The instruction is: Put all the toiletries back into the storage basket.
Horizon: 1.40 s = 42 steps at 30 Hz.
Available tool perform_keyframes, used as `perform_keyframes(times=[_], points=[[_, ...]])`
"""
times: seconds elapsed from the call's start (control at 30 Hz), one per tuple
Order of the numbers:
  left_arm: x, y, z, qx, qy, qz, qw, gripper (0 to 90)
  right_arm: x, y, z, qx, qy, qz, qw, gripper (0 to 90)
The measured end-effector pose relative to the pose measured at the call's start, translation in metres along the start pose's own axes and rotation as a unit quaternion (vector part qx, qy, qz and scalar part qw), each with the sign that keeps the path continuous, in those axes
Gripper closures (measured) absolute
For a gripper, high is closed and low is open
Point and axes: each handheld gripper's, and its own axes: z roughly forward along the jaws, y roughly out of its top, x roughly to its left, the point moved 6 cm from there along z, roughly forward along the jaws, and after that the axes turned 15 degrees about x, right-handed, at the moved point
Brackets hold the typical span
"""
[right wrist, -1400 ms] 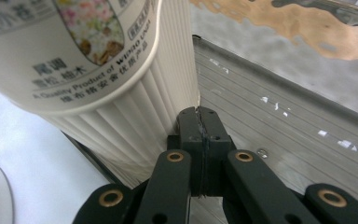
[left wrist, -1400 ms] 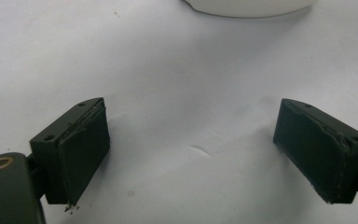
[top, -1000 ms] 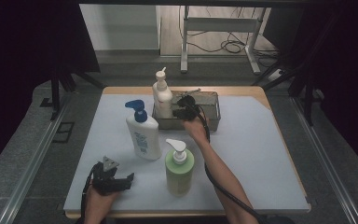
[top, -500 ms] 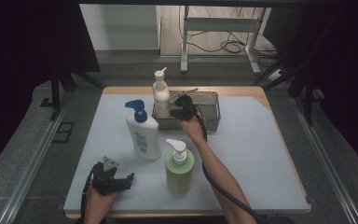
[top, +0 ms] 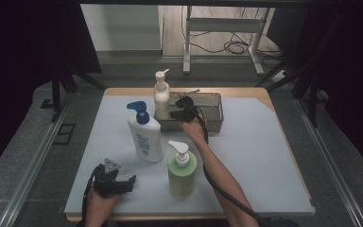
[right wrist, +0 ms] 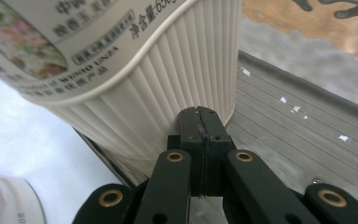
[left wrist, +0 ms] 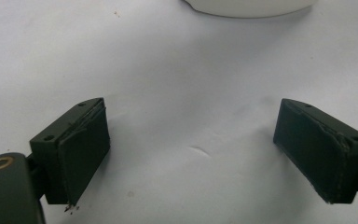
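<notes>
At upper centre, our right gripper [top: 177,113], clenched empty, presses the ribbed cream pump bottle [top: 161,100], which we judge could topple sideways.

Table [top: 264,161] bears three pump bottles [top: 145,137] and a basket [top: 208,113]

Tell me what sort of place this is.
Probably a lab or recording workspace, not a home: a table under a plain grey mat, dark curtains at both sides, and loose cables on the floor beyond a metal stand.
</notes>
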Motion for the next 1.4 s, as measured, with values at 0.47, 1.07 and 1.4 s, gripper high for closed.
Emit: perform_keyframes(times=[0.47,1.07,1.4], points=[[0.0,0.0,0.0,0.0,0.001,0.0,1.0,10.1,0.003,0.002,0.001,-0.003,0.004,0.003,1.0,90.0],[0.0,0.0,0.0,0.001,0.001,0.002,1.0,10.1,0.004,0.0,-0.007,-0.002,-0.003,-0.017,0.9999,86.1],[0.0,0.0,0.0,-0.001,0.0,0.0,1.0,10.1,0.0,-0.007,-0.029,-0.02,-0.007,-0.031,0.9993,73.9]])
